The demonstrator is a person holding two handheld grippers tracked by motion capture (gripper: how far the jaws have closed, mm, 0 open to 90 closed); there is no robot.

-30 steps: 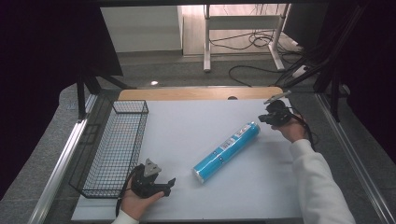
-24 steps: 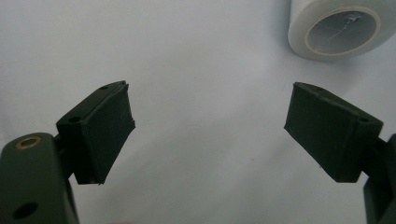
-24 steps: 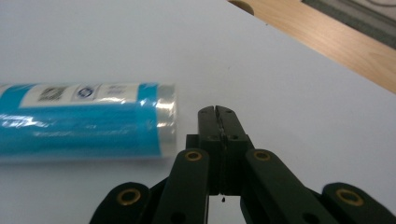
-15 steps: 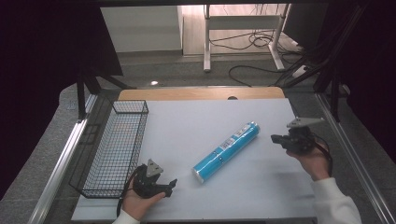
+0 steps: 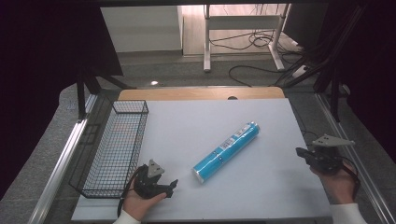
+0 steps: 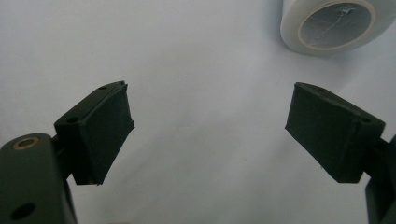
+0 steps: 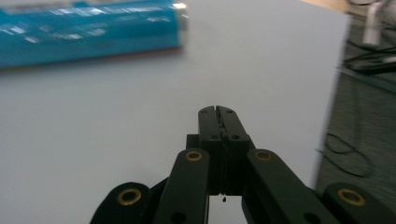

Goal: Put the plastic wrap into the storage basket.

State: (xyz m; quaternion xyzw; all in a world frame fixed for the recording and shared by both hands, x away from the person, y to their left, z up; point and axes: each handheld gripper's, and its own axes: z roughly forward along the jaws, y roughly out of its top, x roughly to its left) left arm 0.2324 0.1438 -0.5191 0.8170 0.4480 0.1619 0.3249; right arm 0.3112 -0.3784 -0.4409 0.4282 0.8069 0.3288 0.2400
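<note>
A blue cylindrical tube (image 5: 227, 151) with a white label lies diagonally in the middle of the white table; its white round end cap (image 6: 334, 24) faces my left gripper, and its blue side (image 7: 88, 32) runs across the top of the right gripper view. My left gripper (image 5: 171, 185) rests near the front edge, left of the tube, open with nothing between its fingers (image 6: 100, 128). My right gripper (image 5: 301, 153) hovers at the table's right edge, well right of the tube; its jaws are pressed together with nothing between them, as the right gripper view (image 7: 218, 113) shows.
A black wire basket (image 5: 113, 147) stands along the left side of the table (image 5: 196, 126). A wooden strip (image 5: 201, 93) borders the far edge. Cables (image 5: 261, 44) and a desk frame lie on the floor beyond.
My right gripper has pulled back from the tube's far end toward the front right edge of the table. The left gripper and the tube have stayed put.
</note>
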